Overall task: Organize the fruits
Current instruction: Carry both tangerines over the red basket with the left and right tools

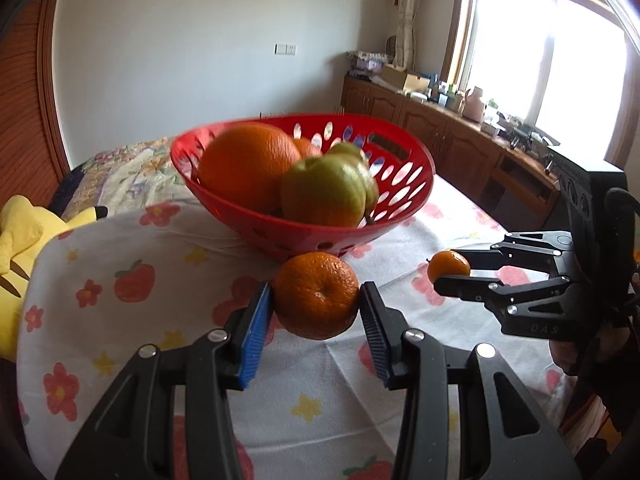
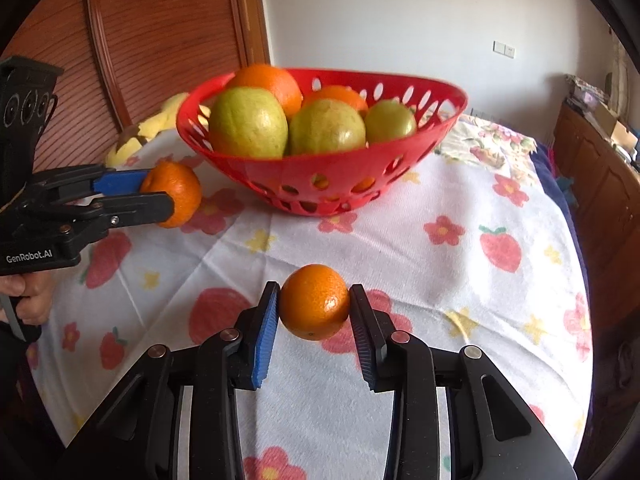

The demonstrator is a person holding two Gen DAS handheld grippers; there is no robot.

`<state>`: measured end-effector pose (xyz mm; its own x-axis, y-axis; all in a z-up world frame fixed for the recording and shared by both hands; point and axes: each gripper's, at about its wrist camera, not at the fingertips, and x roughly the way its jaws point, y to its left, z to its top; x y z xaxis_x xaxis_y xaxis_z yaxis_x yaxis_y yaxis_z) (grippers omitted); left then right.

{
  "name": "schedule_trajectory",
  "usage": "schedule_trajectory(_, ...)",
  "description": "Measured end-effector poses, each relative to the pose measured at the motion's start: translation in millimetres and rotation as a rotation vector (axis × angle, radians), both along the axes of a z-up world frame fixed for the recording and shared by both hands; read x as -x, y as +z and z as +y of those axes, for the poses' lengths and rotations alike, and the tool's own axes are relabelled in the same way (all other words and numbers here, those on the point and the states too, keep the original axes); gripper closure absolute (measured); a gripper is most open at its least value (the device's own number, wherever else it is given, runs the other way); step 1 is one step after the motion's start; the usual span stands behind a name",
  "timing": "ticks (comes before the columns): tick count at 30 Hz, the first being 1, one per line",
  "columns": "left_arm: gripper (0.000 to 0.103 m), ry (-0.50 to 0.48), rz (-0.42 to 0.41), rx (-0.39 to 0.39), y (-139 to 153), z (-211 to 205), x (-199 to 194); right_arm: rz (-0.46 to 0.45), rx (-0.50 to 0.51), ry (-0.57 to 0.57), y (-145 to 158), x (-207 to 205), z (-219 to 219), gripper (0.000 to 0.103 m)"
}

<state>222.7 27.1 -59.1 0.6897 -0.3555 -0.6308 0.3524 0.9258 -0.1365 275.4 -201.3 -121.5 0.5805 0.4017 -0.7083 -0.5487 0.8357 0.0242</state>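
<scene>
Basket (image 1: 404,204) sits at the far side of the flowered cloth (image 1: 160,264), red, perforated, holding a big orange (image 1: 248,168), a second orange behind it, and green fruits (image 1: 324,196); from the right wrist I count three green ones (image 2: 248,122). My left gripper (image 1: 316,314) is clamped on a mandarin (image 1: 316,295), blue pads pressing both sides, fruit lifted clear of the cloth just near of the basket's base. My right gripper (image 2: 314,312) is clamped on a smaller mandarin (image 2: 314,301), also off the cloth, nearer to me and well apart from the basket. In the left view the right gripper (image 1: 452,274) shows at the right edge with its fruit (image 1: 449,266) at the fingertips. In the right view the left gripper (image 2: 160,196) comes in from the left, its mandarin (image 2: 178,194) just beside the basket's left wall; I cannot tell if they touch. A hand (image 2: 34,294) grips that handle. Yellow plush (image 1: 24,224) lies off the cloth at far left.
</scene>
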Motion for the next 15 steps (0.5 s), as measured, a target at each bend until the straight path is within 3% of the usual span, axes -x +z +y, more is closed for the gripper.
schedule_trajectory(7,0.060,0.012,-0.068,0.019,30,4,6,-0.080,-0.037,-0.015,36,1,-10,0.068)
schedule_trajectory(15,0.060,0.009,-0.125,0.012,57,-3,-10,-0.153,-0.037,-0.005,67,-29,-5,0.068)
